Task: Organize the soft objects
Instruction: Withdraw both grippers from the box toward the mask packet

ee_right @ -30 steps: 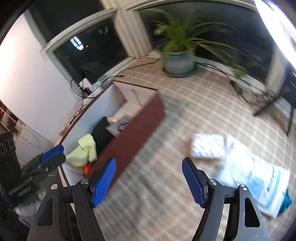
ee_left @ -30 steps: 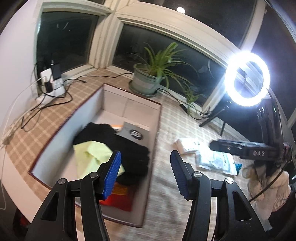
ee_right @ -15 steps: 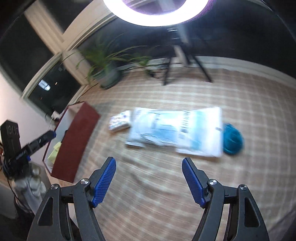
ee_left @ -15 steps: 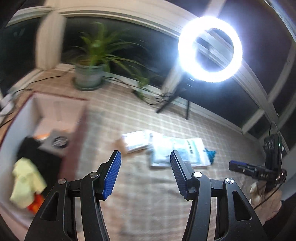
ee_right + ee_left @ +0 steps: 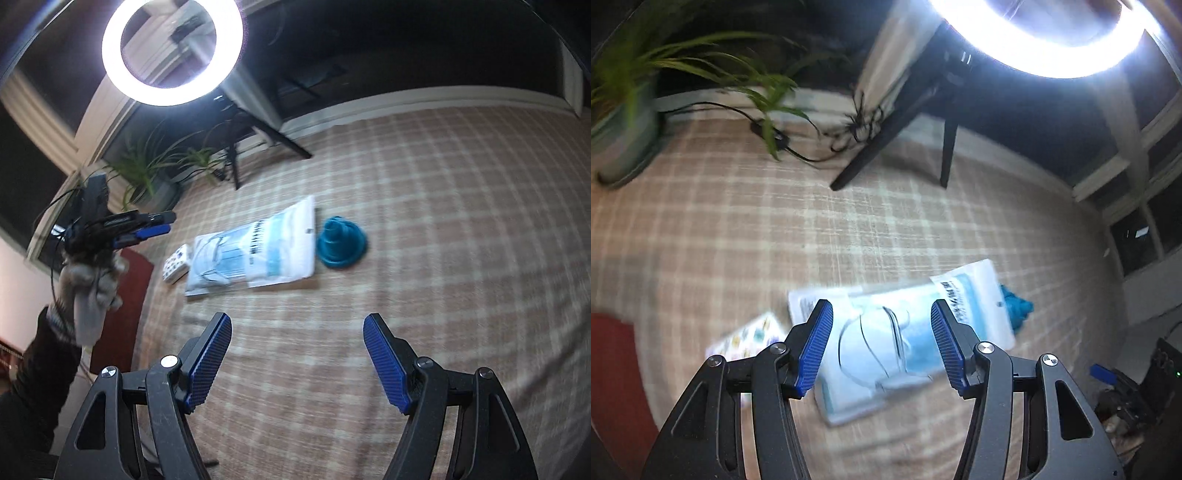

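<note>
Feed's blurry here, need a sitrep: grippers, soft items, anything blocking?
Left gripper open, empty, over the plastic mask pack. Right gripper open, empty. Teal cloth beside pack on checked mat. Nothing blocking.

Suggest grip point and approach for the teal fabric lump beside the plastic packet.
Pinch the raised middle of the teal fabric lump from above. It peaks at the centre and flattens at the rim, and the plastic packet touches one side, so come from the bare side with the open right gripper.
</note>
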A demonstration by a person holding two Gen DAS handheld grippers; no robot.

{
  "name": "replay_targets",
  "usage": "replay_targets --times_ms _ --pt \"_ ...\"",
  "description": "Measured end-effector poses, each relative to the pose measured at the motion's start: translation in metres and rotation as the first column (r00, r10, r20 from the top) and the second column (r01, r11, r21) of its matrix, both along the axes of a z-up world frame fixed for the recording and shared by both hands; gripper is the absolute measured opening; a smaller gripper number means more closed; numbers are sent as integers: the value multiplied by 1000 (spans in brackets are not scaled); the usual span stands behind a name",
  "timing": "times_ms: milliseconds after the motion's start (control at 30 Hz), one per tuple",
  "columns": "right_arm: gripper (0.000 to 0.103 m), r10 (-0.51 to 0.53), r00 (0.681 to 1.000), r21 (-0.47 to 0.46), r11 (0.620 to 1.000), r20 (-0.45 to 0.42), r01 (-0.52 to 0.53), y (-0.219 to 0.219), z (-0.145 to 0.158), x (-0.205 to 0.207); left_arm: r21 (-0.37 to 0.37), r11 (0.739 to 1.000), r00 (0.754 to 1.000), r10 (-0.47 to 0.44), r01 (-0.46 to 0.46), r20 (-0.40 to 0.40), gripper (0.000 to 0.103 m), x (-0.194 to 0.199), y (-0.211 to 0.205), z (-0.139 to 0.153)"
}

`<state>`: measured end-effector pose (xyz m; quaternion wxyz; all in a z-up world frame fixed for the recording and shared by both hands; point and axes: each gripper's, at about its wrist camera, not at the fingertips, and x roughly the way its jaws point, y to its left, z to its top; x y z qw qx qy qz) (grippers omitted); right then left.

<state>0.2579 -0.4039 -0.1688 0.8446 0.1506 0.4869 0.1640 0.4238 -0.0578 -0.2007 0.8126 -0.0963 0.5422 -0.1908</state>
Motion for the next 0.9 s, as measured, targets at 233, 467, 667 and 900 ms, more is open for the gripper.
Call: replay_targets --times_ms 233,467,667,900 --pt "70 -92 995 36 995 -32 93 -25 -17 -2 126 988 992 -76 90 -105 54 52 -15 -32" --pt "70 -108 992 48 993 -61 111 -25 -27 1 103 991 983 -63 81 -171 54 74 -10 -54" --pt "70 -94 994 49 994 -61 97 -18 -27 4 74 996 977 -27 43 -211 54 72 0 -67" --pt "70 -85 994 66 994 -72 90 -18 -27 7 65 996 971 -42 59 -234 54 56 3 -69"
